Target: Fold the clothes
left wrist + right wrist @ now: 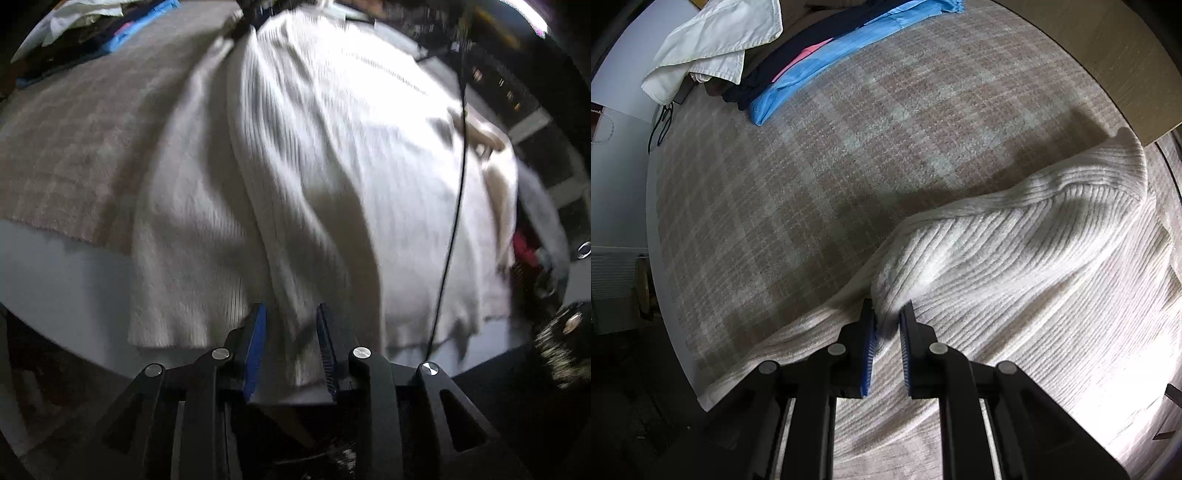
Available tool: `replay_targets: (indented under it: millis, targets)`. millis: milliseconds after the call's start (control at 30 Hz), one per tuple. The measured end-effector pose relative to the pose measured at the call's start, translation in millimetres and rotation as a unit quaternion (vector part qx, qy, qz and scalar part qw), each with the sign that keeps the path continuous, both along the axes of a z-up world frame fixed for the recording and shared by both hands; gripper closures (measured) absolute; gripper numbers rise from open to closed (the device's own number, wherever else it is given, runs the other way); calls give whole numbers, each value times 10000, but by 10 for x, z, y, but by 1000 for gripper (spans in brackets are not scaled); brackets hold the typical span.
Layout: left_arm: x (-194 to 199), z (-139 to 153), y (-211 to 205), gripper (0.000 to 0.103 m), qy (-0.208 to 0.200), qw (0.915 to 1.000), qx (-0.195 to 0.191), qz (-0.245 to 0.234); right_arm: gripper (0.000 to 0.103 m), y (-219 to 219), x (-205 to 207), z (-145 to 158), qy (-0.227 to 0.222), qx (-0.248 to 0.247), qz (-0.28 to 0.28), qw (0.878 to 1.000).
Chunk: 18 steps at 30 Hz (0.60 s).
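Observation:
A white ribbed knit sweater (332,155) lies spread over a plaid beige blanket (81,122). My left gripper (291,314) is shut on a fold of the sweater, cloth bunched between its blue pads. The view is blurred by motion. In the right wrist view the same sweater (1015,266) lies in ridges on the blanket (820,155). My right gripper (888,314) is shut on a raised edge of the sweater, pinching the cloth between its blue pads.
A pile of other clothes sits at the far edge: a white garment (713,40), a dark one (783,62) and a light blue one (827,62). A black cable (454,206) hangs across the left wrist view. The white surface edge (55,273) shows below the blanket.

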<state>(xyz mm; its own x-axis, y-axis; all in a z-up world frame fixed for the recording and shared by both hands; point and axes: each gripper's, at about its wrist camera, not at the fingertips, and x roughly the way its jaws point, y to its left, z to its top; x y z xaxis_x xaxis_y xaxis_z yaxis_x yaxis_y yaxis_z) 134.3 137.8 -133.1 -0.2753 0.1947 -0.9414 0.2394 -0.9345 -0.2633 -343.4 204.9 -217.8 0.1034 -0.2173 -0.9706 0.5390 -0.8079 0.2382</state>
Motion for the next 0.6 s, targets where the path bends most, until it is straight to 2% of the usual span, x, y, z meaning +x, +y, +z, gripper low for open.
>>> replay_targets:
  millis: [33, 67, 200, 367, 400, 500, 600]
  targets:
    - [20, -6, 6, 83, 4, 10000, -51, -8, 90, 18, -1, -2, -8, -11, -17, 10000]
    - [23, -7, 1, 98, -21, 10000, -59, -21, 90, 37, -1, -4, -16, -21, -35, 10000]
    - [62, 60, -80, 98, 35, 10000, 46, -35, 90, 107, -3, -10, -59, -74, -114, 9999]
    - [305, 488, -530, 98, 488, 9960, 19, 754, 91, 212, -51, 71, -98, -392, -340, 9986]
    - [353, 503, -595, 98, 500, 9951, -9, 856, 91, 236, -62, 88, -97, -456, -382, 9982]
    - [514, 475, -728, 98, 448, 9934, -31, 1053, 91, 260, -86, 85, -131, -601, -507, 9968]
    - [393, 215, -536, 98, 209, 9937, 337, 1050, 91, 227, -70, 60, -62, -480, -469, 9977]
